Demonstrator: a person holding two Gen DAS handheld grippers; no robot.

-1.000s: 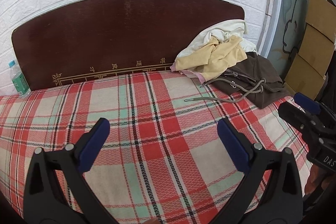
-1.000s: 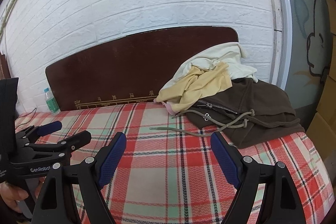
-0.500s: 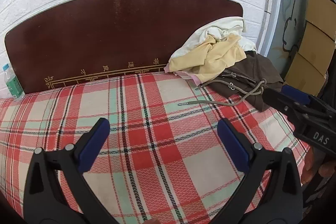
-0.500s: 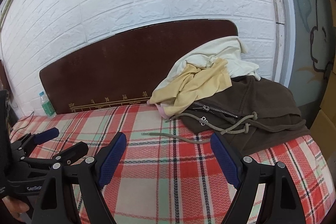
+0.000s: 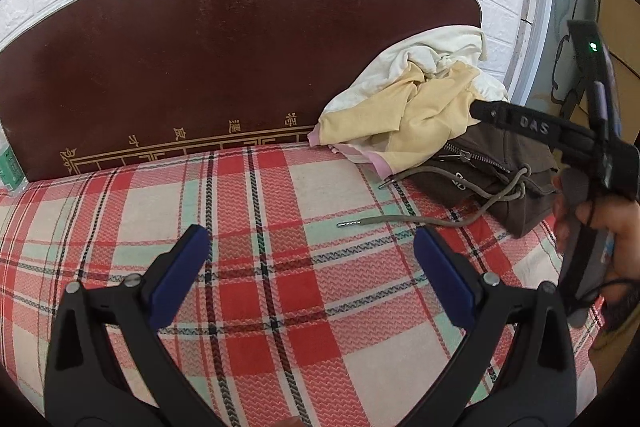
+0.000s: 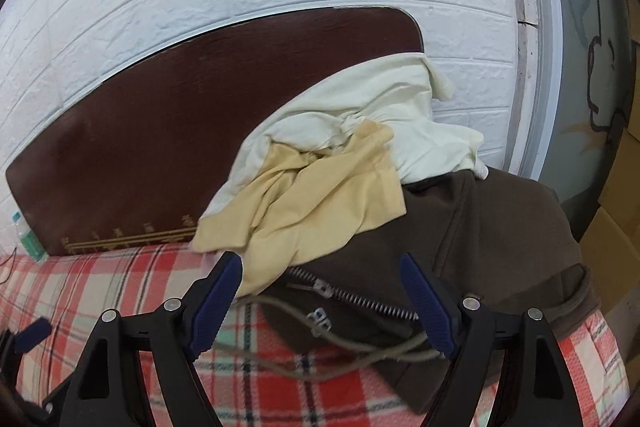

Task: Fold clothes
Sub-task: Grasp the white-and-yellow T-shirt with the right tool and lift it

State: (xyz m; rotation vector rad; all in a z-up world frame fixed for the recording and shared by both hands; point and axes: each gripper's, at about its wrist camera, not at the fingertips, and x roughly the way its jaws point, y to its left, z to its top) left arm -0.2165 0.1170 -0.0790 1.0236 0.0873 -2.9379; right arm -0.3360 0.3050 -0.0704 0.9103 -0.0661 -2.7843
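A pile of clothes lies at the bed's far right corner: a cream garment (image 6: 360, 115) on top, a yellow garment (image 6: 320, 203) below it, and a brown zip hoodie (image 6: 500, 227) with a drawstring (image 5: 400, 221) trailing onto the sheet. My right gripper (image 6: 320, 291) is open, its jaws just in front of the yellow garment and the hoodie's zipper, holding nothing. My left gripper (image 5: 312, 263) is open and empty over the plaid sheet, left of the pile (image 5: 420, 107). The right gripper's body (image 5: 560, 139) shows at the right of the left wrist view.
The bed has a red, white and green plaid sheet (image 5: 260, 219) and a dark brown headboard (image 5: 220, 67) against a white brick wall. A plastic bottle (image 6: 26, 239) stands at the headboard's left end. Cardboard boxes (image 5: 616, 39) lean at the right.
My right gripper has moved forward and right, close up to the clothes pile. My left gripper has shifted a little closer to the headboard. Both stay open.
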